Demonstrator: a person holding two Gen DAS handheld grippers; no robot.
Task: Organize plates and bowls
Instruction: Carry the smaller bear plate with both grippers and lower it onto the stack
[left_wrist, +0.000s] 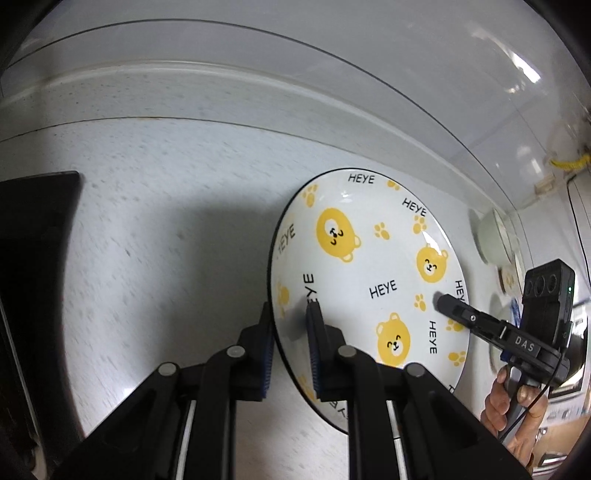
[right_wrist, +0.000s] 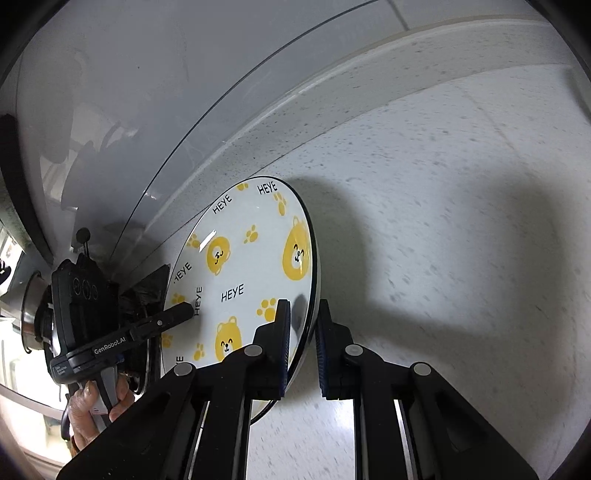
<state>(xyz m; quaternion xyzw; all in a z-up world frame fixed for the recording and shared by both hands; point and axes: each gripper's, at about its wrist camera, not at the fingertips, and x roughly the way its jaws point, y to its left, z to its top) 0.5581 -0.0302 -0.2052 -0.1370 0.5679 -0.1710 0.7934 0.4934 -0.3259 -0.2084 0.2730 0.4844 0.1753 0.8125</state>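
A white plate (left_wrist: 369, 266) with yellow bears and "HEYE" lettering is held above the speckled white counter (left_wrist: 166, 229). My left gripper (left_wrist: 291, 314) is shut on its left rim, one finger above and one below. My right gripper (right_wrist: 304, 310) is shut on the opposite rim of the same plate (right_wrist: 251, 266). The right gripper's finger (left_wrist: 454, 306) shows across the plate in the left wrist view. The left gripper's finger (right_wrist: 173, 314) shows in the right wrist view.
A raised counter ledge and a grey glossy wall (left_wrist: 258, 55) run behind the plate. Pale bowls (left_wrist: 491, 236) stand at the far right by the wall. A dark flat object (left_wrist: 33, 258) lies at the left. A metal pot (right_wrist: 31, 314) sits at the far left.
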